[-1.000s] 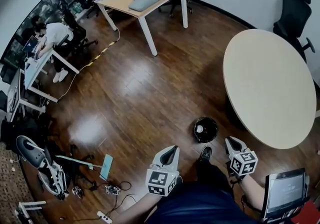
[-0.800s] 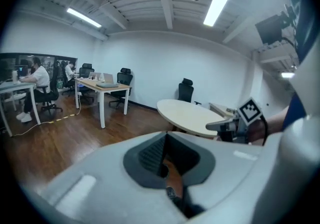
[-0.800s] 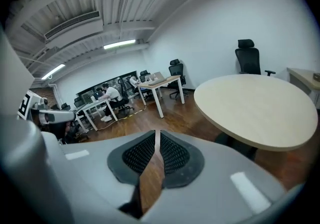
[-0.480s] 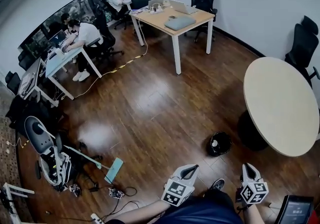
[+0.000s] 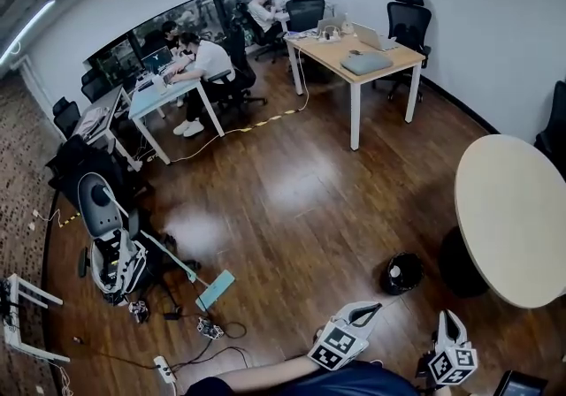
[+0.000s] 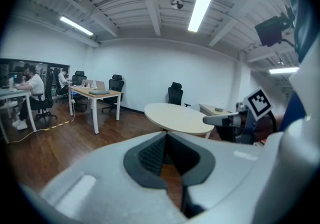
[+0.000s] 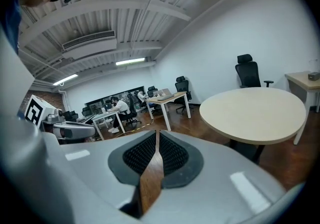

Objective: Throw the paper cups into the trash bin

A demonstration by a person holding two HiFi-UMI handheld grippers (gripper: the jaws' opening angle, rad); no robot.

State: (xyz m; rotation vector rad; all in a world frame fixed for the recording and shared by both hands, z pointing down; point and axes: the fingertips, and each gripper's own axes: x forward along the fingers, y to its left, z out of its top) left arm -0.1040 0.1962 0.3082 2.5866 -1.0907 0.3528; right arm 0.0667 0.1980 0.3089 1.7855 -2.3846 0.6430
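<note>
A black trash bin [image 5: 401, 273] stands on the wood floor beside the round table [image 5: 517, 217]. Something white, seemingly a paper cup [image 5: 396, 275], lies inside it. My left gripper [image 5: 370, 308] hangs at the bottom of the head view, near side of the bin, its jaws shut and empty. My right gripper [image 5: 448, 322] is to its right, below the table's edge; its jaws are closing with only a thin slit left and nothing between them. The left gripper [image 6: 166, 137] and the right gripper [image 7: 156, 134] both look out across the room.
A rectangular desk [image 5: 354, 54] with laptops and office chairs stands at the back. People sit at desks [image 5: 164, 89] along the left wall. A floor machine [image 5: 110, 248], cables and a power strip [image 5: 164, 369] lie at the lower left. Bare wood floor fills the middle.
The head view has swung up and left: bin and round table slid right, the back desks came into view. Both grippers sank toward the bottom edge.
</note>
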